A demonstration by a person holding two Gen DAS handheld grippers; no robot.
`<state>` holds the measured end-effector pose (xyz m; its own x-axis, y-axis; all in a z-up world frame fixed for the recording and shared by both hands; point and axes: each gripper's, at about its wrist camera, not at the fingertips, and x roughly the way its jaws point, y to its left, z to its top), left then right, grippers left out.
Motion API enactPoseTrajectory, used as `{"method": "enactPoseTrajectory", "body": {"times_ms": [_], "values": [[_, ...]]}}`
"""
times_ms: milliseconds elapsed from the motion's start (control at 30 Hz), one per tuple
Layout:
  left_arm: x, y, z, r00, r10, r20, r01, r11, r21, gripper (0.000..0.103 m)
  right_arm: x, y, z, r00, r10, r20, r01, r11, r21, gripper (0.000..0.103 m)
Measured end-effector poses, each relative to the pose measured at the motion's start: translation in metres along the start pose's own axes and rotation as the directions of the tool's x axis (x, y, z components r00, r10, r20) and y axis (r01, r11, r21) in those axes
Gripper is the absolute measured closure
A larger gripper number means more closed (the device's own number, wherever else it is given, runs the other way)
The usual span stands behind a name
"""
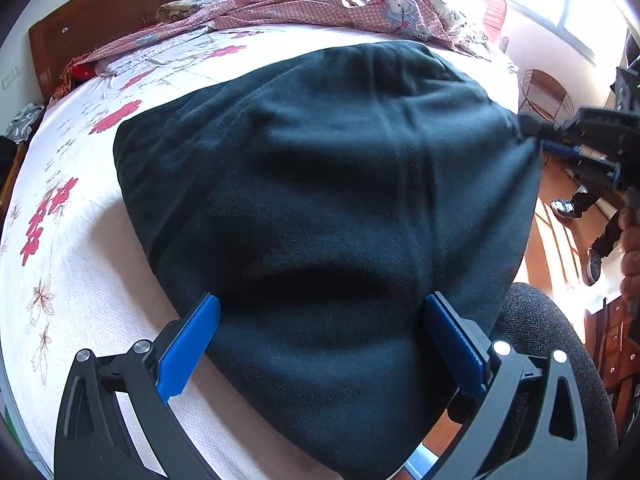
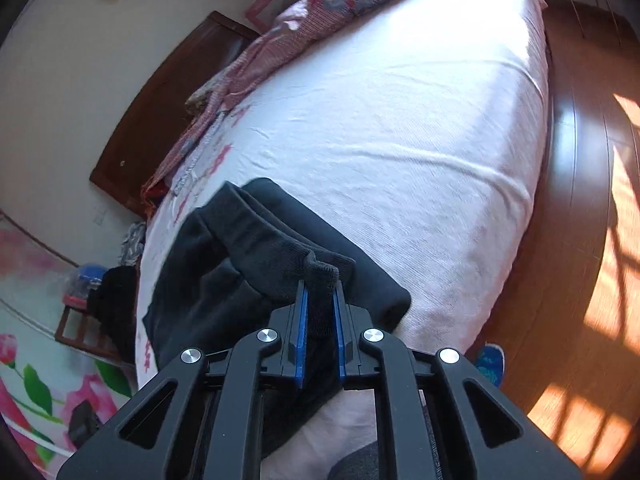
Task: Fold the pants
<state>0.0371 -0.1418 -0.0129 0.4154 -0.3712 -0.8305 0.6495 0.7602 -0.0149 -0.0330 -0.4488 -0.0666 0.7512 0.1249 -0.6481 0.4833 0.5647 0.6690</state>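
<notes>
Blue-padded fingers of the left tool point(image 1: 320, 344) stand spread wide, released, with the dark pants point(image 1: 320, 184) lying between and ahead of them on the bed point(image 1: 80, 280). Off to that tool's right, the right tool point(image 1: 536, 136) meets the cloth's far corner. From its own view, the right tool point(image 2: 320, 312) is clenched on a ribbed edge of the pants point(image 2: 248, 264), which spread ahead and to its left over the white sheet point(image 2: 400, 120). A checked blanket point(image 1: 280, 12) is bunched beyond the pants.

From the left gripper we looked close over the pants point(image 1: 320, 208) toward the headboard point(image 1: 132, 4); our right view shared both, tilted.
</notes>
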Motion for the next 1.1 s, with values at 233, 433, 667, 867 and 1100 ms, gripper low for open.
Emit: {"method": "enactPoseTrajectory", "body": {"times_ms": [233,433,667,867,1100], "values": [[-0.016,0.007,-0.003,1.000,0.009,-0.022,-0.009,1.000,0.010,0.002,-0.034,0.006,0.005,0.997,-0.025,0.072,0.022,0.999,0.047,0.077],[-0.052,0.017,-0.027,0.997,0.023,0.073,-0.022,1.000,-0.014,0.002,-0.041,0.091,0.026,0.975,0.182,0.128,-0.148,0.960,-0.237,0.077],[-0.041,-0.061,-0.016,0.992,-0.096,0.086,0.069,0.960,0.271,0.002,0.088,0.134,0.064,0.967,0.216,-0.137,-0.241,0.946,-0.215,0.080],[-0.006,-0.090,-0.047,1.000,-0.008,-0.003,0.008,0.899,0.437,0.002,0.128,0.109,0.069,0.973,0.105,-0.205,-0.140,0.976,-0.166,0.103],[-0.051,-0.065,-0.030,0.994,-0.034,0.106,-0.004,0.941,0.338,0.002,0.042,0.092,0.073,0.920,0.375,-0.117,-0.383,0.922,-0.059,0.093]]}}
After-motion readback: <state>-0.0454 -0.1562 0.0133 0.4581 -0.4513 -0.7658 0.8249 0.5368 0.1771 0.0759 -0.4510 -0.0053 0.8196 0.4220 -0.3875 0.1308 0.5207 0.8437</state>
